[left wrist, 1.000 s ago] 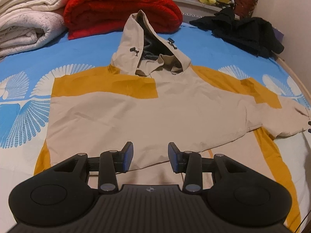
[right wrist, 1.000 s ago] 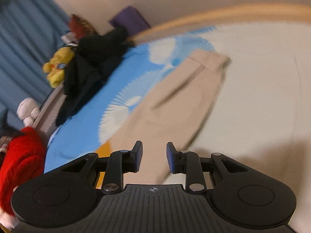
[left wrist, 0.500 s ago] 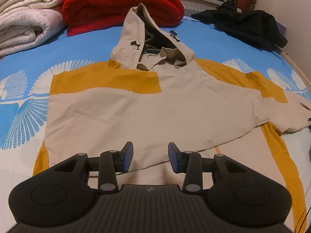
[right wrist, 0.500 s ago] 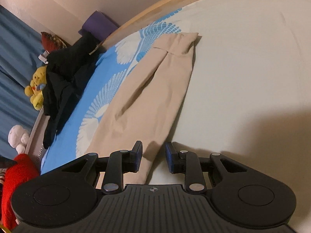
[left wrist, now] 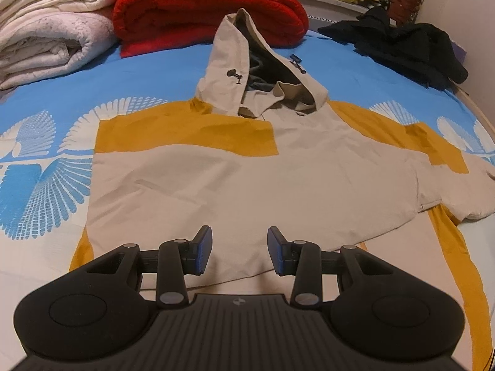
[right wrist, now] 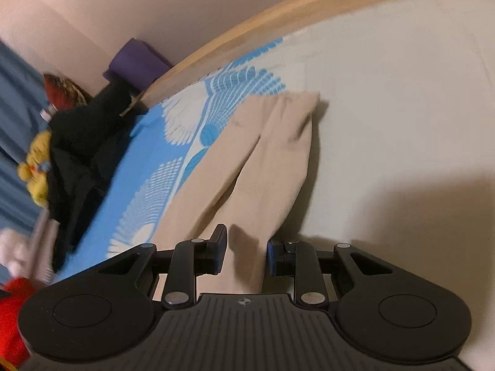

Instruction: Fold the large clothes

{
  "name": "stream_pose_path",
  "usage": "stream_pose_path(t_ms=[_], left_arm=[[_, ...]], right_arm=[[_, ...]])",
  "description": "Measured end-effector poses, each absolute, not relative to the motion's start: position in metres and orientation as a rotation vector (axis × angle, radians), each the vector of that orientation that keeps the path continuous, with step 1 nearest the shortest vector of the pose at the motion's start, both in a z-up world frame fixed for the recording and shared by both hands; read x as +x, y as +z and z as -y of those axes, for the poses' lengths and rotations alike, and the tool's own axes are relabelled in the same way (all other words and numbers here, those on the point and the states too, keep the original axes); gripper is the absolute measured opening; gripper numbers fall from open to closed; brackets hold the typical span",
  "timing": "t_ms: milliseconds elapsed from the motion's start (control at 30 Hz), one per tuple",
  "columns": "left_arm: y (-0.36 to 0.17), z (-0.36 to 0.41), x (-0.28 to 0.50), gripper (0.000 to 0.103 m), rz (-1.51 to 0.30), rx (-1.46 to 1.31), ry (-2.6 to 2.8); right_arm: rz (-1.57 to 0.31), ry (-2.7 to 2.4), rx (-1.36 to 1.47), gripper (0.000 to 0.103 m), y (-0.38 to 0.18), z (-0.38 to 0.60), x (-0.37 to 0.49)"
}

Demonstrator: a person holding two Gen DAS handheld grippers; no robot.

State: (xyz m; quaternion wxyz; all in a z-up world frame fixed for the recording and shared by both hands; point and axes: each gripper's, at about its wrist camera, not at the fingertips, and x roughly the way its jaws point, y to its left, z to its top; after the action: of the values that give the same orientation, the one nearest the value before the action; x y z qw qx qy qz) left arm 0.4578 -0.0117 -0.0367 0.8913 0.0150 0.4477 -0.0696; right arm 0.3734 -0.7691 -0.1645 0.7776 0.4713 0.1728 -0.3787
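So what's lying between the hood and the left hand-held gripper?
Only the jacket's own beige and mustard body spans from the hood to the left hand-held gripper, as the left wrist view shows.

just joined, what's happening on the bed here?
A person with two handheld grippers is folding a beige and mustard hooded jacket spread on the bed. One side already looks folded in over the body; the other sleeve lies out flat. The left gripper hovers at the jacket's near hem, jaws open, holding nothing. The right gripper is at that sleeve, jaws open on either side of the cloth, not yet closed.
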Motion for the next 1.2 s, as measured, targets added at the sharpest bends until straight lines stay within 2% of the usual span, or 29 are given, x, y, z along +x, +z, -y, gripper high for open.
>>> stream_pose_path(t_ms=[33, 67, 300, 500, 633, 667, 700, 800, 933, 967, 1033, 1100, 1167, 1200], left_arm=[[-0.036, 0.011, 0.458, 0.044, -0.929, 0.027, -0.143], [-0.034, 0.009, 0.459, 0.044, -0.927, 0.020, -0.143], [-0.012, -0.025, 0.464, 0.044, -0.893, -0.073, -0.107], [0.012, -0.083, 0.468, 0.044, -0.834, -0.173, 0.002], [0.025, -0.113, 0.467, 0.044, -0.809, -0.230, 0.033], [0.027, -0.119, 0.466, 0.044, -0.808, -0.248, 0.041], [0.029, -0.124, 0.465, 0.044, -0.808, -0.263, 0.044], [0.032, -0.136, 0.465, 0.044, -0.808, -0.326, 0.039], [0.028, -0.148, 0.465, 0.044, -0.818, -0.392, 0.038], [0.026, -0.151, 0.466, 0.043, -0.824, -0.405, 0.043], [0.018, -0.157, 0.467, 0.042, -0.843, -0.441, 0.056], [0.009, -0.160, 0.468, 0.041, -0.862, -0.472, 0.066], [-0.001, -0.157, 0.470, 0.026, -0.880, -0.474, 0.052], [-0.007, -0.152, 0.471, 0.025, -0.893, -0.468, 0.038]], right_arm=[[-0.388, -0.842, 0.986, 0.012, -0.161, 0.770, 0.377], [-0.391, -0.868, 0.956, 0.006, -0.156, 0.769, 0.380], [-0.280, -0.808, 0.560, 0.004, -0.061, 0.683, 0.423], [-0.223, -0.374, 0.237, 0.004, 0.019, 0.492, 0.453], [-0.369, 0.088, 0.226, 0.006, 0.024, 0.352, 0.451], [-0.416, 0.197, 0.249, 0.007, 0.019, 0.323, 0.447], [-0.471, 0.285, 0.264, 0.015, 0.013, 0.297, 0.443], [-0.642, 0.428, 0.252, 0.020, -0.005, 0.237, 0.425], [-0.724, 0.362, 0.302, 0.021, 0.000, 0.224, 0.398], [-0.710, 0.332, 0.309, 0.023, 0.005, 0.227, 0.388], [-0.668, 0.247, 0.338, 0.034, 0.013, 0.237, 0.371], [-0.639, 0.194, 0.388, 0.034, 0.011, 0.247, 0.363], [-0.593, 0.150, 0.428, 0.034, 0.002, 0.261, 0.358], [-0.581, 0.127, 0.418, 0.034, -0.010, 0.264, 0.358]])
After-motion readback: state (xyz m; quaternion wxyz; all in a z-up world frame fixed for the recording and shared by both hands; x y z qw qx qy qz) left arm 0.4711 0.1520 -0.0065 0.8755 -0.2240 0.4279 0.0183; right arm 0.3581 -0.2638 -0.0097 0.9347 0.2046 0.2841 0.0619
